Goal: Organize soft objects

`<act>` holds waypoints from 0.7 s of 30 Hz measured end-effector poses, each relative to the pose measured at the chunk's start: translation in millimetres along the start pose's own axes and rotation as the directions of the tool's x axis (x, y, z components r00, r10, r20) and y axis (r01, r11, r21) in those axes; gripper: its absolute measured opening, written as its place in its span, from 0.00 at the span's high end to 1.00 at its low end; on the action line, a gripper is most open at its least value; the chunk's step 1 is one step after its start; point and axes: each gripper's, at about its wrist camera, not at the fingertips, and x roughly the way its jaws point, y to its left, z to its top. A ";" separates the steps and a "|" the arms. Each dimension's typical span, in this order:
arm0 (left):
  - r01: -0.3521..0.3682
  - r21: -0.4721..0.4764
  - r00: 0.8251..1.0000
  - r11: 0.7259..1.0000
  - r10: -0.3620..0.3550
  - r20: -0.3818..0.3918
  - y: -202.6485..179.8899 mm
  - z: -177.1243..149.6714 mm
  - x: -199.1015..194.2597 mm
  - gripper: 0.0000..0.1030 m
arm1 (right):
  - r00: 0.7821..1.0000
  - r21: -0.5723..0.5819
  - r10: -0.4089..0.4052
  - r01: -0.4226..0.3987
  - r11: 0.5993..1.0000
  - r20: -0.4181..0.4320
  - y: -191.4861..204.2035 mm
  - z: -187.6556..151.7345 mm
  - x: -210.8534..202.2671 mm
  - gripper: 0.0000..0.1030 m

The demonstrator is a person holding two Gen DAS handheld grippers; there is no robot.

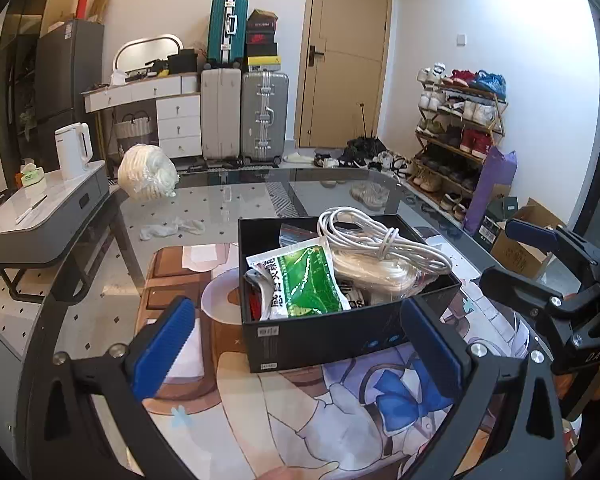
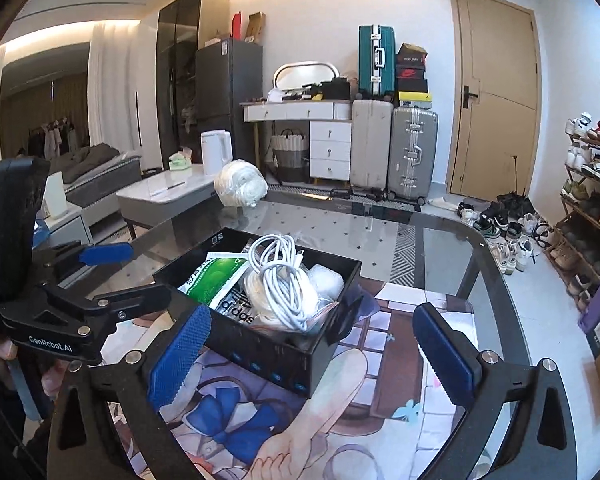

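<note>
A black open box [image 1: 320, 340] [image 2: 268, 356] sits on the printed mat on the glass table. It holds a green snack packet [image 1: 308, 284] [image 2: 216, 276], a coiled white cable [image 1: 376, 244] [image 2: 280, 280] and bagged soft items. My left gripper [image 1: 300, 344] is open and empty, hovering in front of the box. My right gripper [image 2: 312, 348] is open and empty, also in front of the box; it shows at the right edge of the left wrist view [image 1: 512, 252]. A white sock [image 1: 172, 229] and a white bagged bundle [image 1: 148, 178] [image 2: 241, 188] lie on the far table.
The glass table edge [image 2: 496, 264] curves at the right, with shoes on the floor beyond. A grey side table [image 1: 44, 216] with a white kettle [image 1: 74, 150] stands left. Suitcases [image 1: 244, 116] and a shoe rack [image 1: 456, 136] line the far wall.
</note>
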 end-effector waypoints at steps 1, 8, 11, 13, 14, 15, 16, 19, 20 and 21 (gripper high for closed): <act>-0.002 -0.003 1.000 1.000 0.002 0.006 0.9 -3.0 -0.7 0.00 | 1.000 0.007 0.002 -0.002 1.000 0.009 0.5 -2.7 -2.0 0.01; -0.025 -0.015 0.999 1.000 0.026 0.043 7.8 -16.6 -4.1 0.00 | 0.999 -0.002 0.022 -0.022 1.000 0.030 9.3 -16.9 -3.6 0.01; -0.036 -0.003 0.997 0.999 0.036 0.073 7.2 -19.7 -7.5 0.00 | 0.999 -0.008 0.030 -0.029 1.000 0.031 12.8 -21.6 -1.2 0.01; -0.027 -0.006 0.995 1.000 0.028 0.092 6.3 -20.0 -8.7 0.00 | 0.999 -0.007 0.031 -0.031 1.000 0.039 14.1 -24.8 -1.7 0.01; -0.020 -0.008 0.995 1.000 0.020 0.100 6.9 -21.1 -8.9 0.00 | 0.999 -0.006 0.030 -0.029 1.000 0.043 14.4 -26.0 -2.2 0.01; -0.018 -0.009 0.994 1.000 0.019 0.103 7.3 -21.8 -8.4 0.00 | 0.998 -0.004 0.030 -0.029 1.000 0.048 14.6 -27.1 -2.5 0.01; -0.020 -0.008 0.994 1.000 0.021 0.104 6.6 -21.3 -7.4 0.00 | 0.998 -0.001 0.030 -0.030 1.000 0.051 13.6 -28.1 -1.8 0.01; -0.017 -0.006 0.994 1.000 0.017 0.105 6.4 -21.2 -6.4 0.00 | 0.998 0.003 0.019 -0.020 1.000 0.051 13.3 -30.2 -2.1 0.01; -0.014 -0.004 0.994 1.000 0.014 0.110 6.0 -20.9 -6.7 0.00 | 0.998 0.003 0.021 -0.021 1.000 0.065 13.4 -30.2 -4.1 0.01; -0.016 -0.001 0.994 1.000 0.016 0.112 5.2 -22.3 -7.3 0.00 | 0.997 0.002 0.023 -0.023 1.000 0.067 13.1 -30.0 -4.7 0.01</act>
